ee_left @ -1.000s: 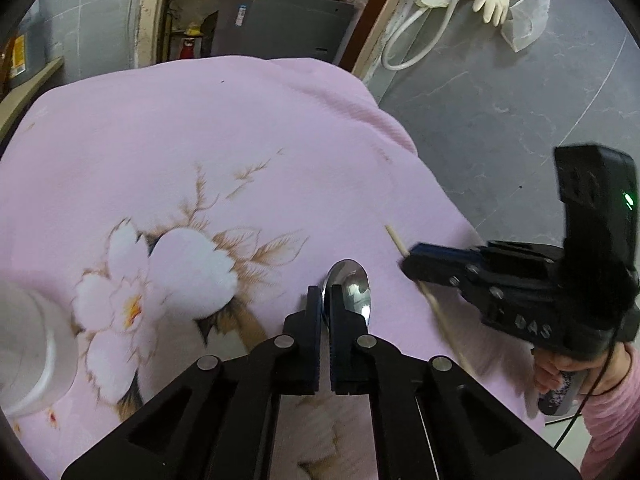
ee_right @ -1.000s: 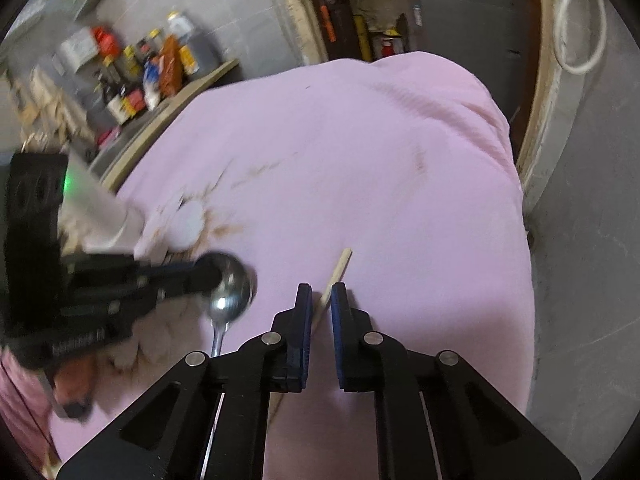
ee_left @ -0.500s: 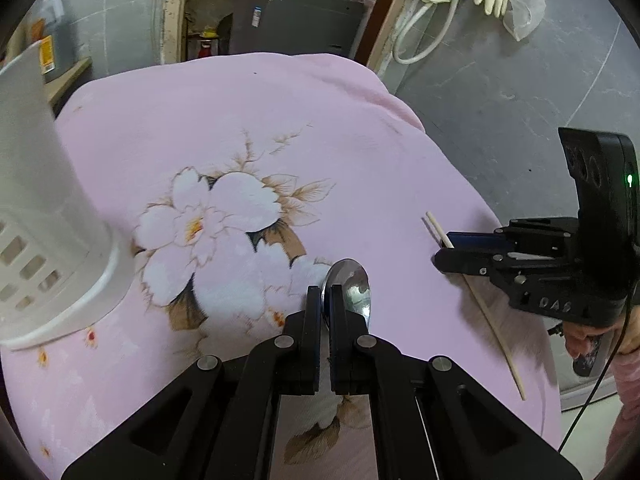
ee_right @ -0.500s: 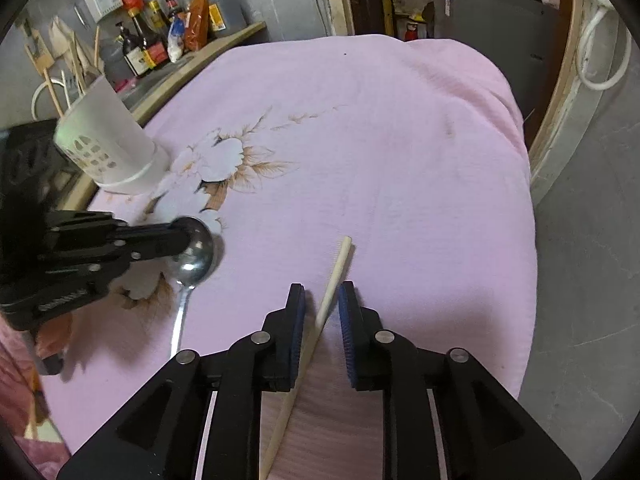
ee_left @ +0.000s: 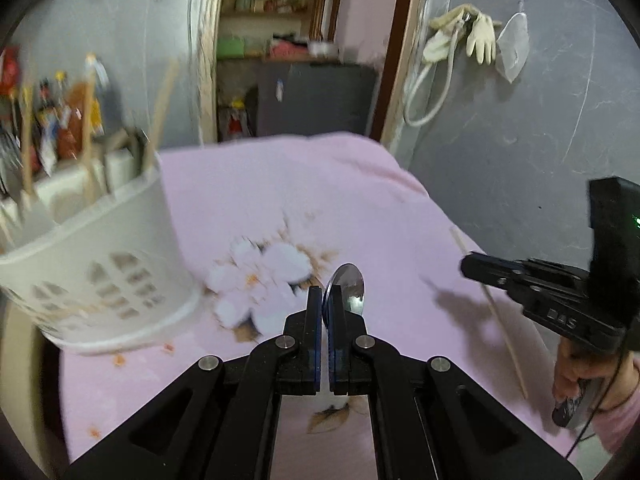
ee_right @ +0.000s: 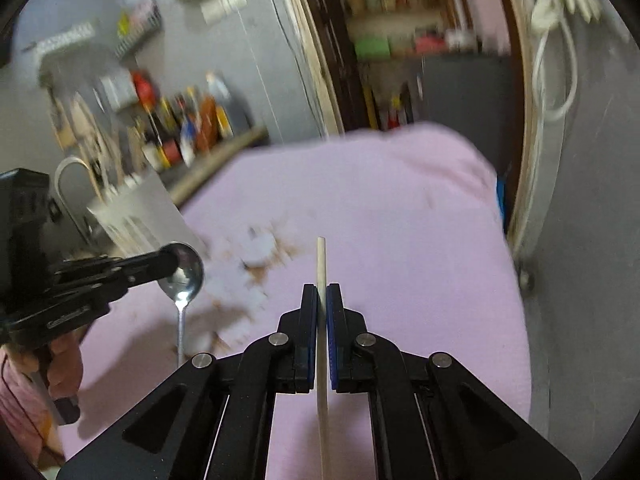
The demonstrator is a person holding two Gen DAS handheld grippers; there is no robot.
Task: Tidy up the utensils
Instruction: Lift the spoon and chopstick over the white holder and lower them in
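A: What does the left hand-held gripper (ee_left: 325, 300) hold?
B: It's clamped on a metal spoon (ee_left: 347, 287); the white utensil basket (ee_left: 96, 264) sits to its left.
A: And the right hand-held gripper (ee_right: 321, 300)?
B: Clamped on a wooden chopstick (ee_right: 321, 268), above the pink floral cloth (ee_right: 400, 220).

The cloth (ee_left: 360, 208) is pink with a white flower (ee_left: 260, 280) and brown leaves on it. The basket (ee_left: 100, 264) is white. The spoon (ee_right: 182, 270) is shiny silver. The chopstick (ee_right: 321, 264) is pale tan. Both grippers are black with blue pads (ee_right: 332, 328).
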